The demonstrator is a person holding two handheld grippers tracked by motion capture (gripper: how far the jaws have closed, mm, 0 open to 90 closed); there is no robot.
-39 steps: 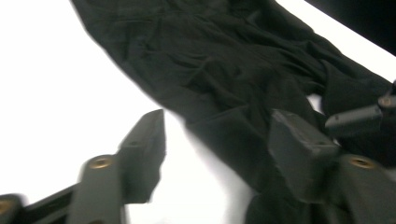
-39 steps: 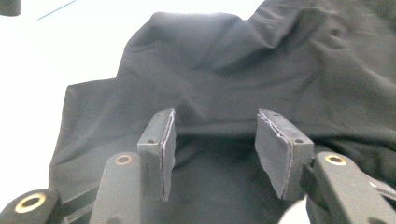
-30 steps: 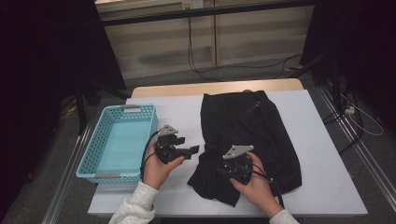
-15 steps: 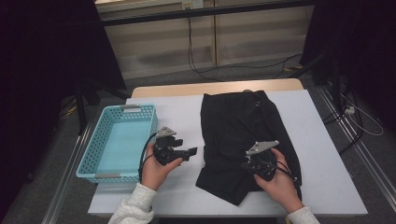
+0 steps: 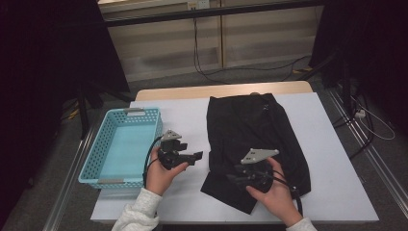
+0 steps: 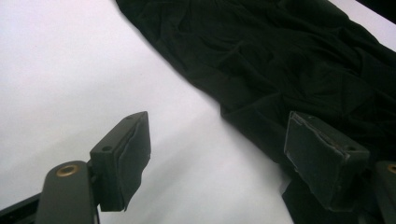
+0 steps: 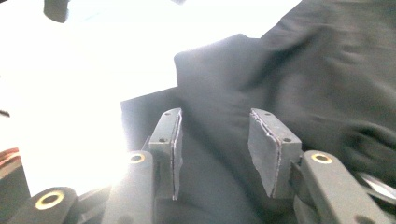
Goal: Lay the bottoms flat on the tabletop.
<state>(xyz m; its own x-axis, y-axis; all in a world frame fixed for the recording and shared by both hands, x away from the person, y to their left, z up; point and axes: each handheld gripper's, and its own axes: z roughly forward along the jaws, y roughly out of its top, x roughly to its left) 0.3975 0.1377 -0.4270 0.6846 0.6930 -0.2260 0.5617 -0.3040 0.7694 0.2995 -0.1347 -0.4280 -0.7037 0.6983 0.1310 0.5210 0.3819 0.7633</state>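
The black, crumpled cloth garment (image 5: 252,139) lies spread on the white desk (image 5: 337,192) right of centre in the high view, its near hem folded over, and the work looks to be at a regrasp between folds: the right gripper (image 5: 238,177) hovers over the lower left corner of the cloth, its jaws having just been opening and now parted with nothing pinched between them. The left gripper (image 5: 197,156), at centre left beside the light-blue perforated plastic basket (image 5: 91,166), holds its jaws spread wide over bare desk just short of the garment's edge. Next, each would likely need to close on an edge; no brand, label or writing is legible.
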